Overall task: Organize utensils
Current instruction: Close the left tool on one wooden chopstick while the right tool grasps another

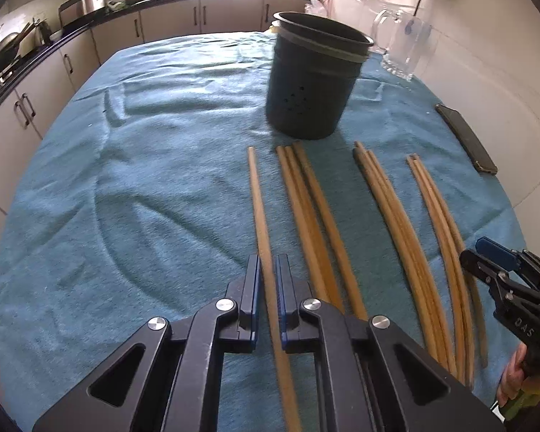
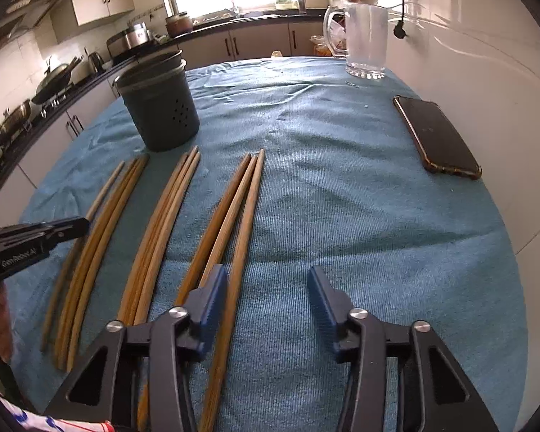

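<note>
Left of my holder (image 1: pixel 311 79) the towel (image 1: pixel 144 187) lies open; chopsticks (image 1: pixel 306 216) crowd its near side, phone (image 2: pixel 437 136) far right.
</note>
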{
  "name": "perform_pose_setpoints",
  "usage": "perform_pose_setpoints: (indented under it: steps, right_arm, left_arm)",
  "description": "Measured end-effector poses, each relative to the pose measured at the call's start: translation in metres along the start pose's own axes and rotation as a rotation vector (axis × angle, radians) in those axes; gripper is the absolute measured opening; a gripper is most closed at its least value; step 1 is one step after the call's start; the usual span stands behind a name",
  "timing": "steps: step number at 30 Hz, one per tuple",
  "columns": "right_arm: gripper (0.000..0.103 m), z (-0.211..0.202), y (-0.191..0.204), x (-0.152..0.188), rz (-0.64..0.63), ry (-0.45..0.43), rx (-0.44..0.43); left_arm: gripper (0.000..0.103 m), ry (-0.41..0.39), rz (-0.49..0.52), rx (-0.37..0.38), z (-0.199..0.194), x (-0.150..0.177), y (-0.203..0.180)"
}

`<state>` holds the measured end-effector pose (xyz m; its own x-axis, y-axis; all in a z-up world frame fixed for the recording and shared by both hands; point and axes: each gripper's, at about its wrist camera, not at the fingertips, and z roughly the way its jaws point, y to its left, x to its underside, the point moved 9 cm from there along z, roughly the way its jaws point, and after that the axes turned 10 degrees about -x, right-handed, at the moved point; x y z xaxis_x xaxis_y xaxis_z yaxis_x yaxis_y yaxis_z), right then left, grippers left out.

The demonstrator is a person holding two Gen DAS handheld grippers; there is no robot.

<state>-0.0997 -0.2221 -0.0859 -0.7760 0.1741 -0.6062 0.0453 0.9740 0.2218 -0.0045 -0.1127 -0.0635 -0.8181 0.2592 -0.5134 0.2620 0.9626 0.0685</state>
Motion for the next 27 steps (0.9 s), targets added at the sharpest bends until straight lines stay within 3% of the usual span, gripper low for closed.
perform_pose_setpoints:
  steps: [3,8,16,27]
  right_arm:
    - [0.033,0.000,-0.006,-0.001,-0.010,0.026,0.045]
    - [0.033,-0.002,-0.020,-0.004,0.017,0.062,0.048]
    - [0.034,0.020,-0.029,-0.032,-0.001,0.171,0.034]
    - [0.034,0.058,-0.034,-0.074,-0.046,0.264,0.063]
  left_arm:
    - [0.007,0.028,-0.016,-0.003,0.000,0.003,0.008]
    - [0.007,0.088,0.001,-0.020,-0.005,0.010,0.020]
    - [0.008,0.162,0.062,-0.046,0.008,-0.007,0.016]
    - [0.009,0.155,0.134,-0.091,0.030,-0.042,0.008]
